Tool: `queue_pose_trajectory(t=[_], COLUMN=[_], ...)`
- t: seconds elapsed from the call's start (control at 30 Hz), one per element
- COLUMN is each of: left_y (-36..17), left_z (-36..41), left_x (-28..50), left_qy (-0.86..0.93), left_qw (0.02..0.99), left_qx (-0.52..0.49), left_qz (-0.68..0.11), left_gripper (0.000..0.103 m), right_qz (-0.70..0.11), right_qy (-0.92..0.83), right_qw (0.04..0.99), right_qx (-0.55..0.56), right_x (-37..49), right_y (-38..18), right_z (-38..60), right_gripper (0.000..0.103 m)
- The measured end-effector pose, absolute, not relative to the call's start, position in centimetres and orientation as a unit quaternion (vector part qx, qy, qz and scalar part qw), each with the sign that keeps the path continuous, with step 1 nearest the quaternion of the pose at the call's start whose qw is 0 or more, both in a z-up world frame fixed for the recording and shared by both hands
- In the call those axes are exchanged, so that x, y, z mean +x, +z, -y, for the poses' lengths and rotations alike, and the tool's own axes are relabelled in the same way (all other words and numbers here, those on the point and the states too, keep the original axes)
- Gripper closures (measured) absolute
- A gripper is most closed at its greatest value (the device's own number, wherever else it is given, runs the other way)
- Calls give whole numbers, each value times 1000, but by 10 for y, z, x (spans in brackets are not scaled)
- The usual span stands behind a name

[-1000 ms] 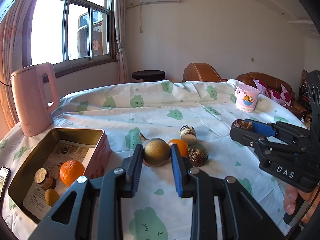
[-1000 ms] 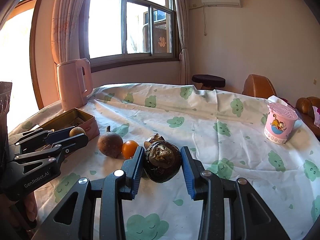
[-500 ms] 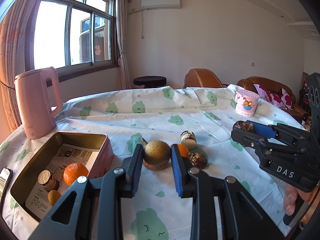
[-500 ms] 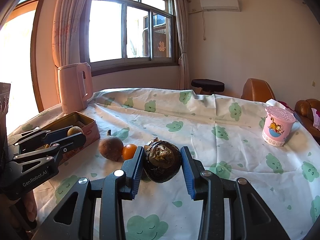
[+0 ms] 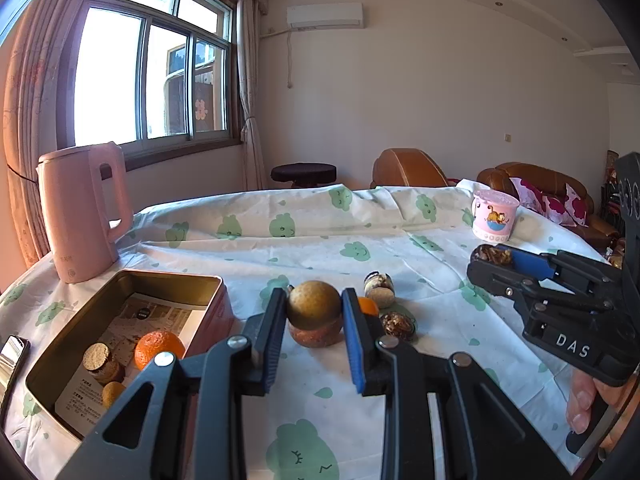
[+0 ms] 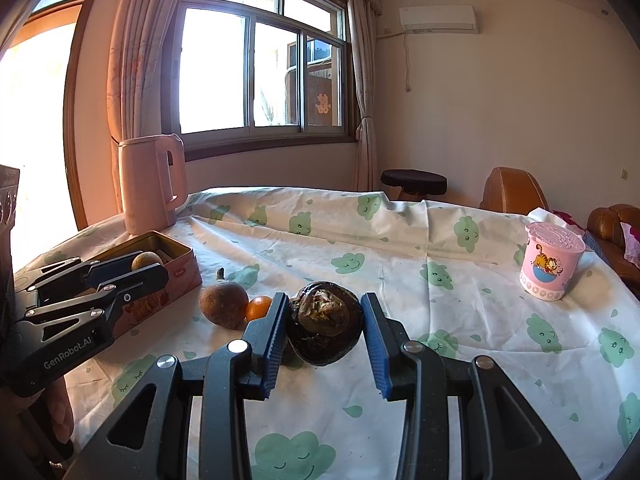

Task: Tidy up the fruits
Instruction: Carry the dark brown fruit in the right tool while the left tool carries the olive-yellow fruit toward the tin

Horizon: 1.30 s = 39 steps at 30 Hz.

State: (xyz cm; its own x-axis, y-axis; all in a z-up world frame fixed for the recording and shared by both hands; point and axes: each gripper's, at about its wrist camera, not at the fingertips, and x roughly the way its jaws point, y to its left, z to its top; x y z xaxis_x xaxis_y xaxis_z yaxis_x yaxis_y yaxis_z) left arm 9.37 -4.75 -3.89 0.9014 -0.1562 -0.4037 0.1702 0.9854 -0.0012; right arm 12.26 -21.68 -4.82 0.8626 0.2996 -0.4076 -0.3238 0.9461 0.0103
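My left gripper (image 5: 314, 312) is shut on a small round tan fruit (image 5: 313, 304) and holds it above the tablecloth, right of the open tin box (image 5: 120, 280). The tin holds an orange (image 5: 159, 349), a cork-topped piece (image 5: 98, 362) and a small tan fruit (image 5: 113, 392). My right gripper (image 6: 325, 320) is shut on a dark wrinkled fruit (image 6: 326, 316) above the table. On the cloth lie a brown pear-like fruit (image 6: 223, 305), a small orange (image 6: 259, 307), a shrivelled dark fruit (image 5: 397, 325) and a halved piece (image 5: 380, 284).
A pink kettle (image 5: 80, 212) stands behind the tin at the left. A pink cartoon cup (image 6: 550, 260) stands at the far right of the table. A phone (image 5: 10, 360) lies at the left edge. Brown sofas (image 5: 536, 184) and a dark stool (image 5: 304, 172) stand beyond.
Both grippers have risen with their fruits still held, so the table and the loose fruits sit lower and farther away in both views.
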Motion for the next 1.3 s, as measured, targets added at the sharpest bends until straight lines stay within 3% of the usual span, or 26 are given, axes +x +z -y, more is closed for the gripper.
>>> queue_pose_trajectory(t=[1.3], left_y=[-29], left_z=[47], left_x=[72], left_qy=[-63], left_qw=[986], left_qx=[23], left_qz=[-150], left_gripper=[74], right_qz=[-157], right_qy=[151], right_qw=[975], right_qx=[-42], right_x=[102], right_y=[-41], right_z=[214], right_gripper=[64])
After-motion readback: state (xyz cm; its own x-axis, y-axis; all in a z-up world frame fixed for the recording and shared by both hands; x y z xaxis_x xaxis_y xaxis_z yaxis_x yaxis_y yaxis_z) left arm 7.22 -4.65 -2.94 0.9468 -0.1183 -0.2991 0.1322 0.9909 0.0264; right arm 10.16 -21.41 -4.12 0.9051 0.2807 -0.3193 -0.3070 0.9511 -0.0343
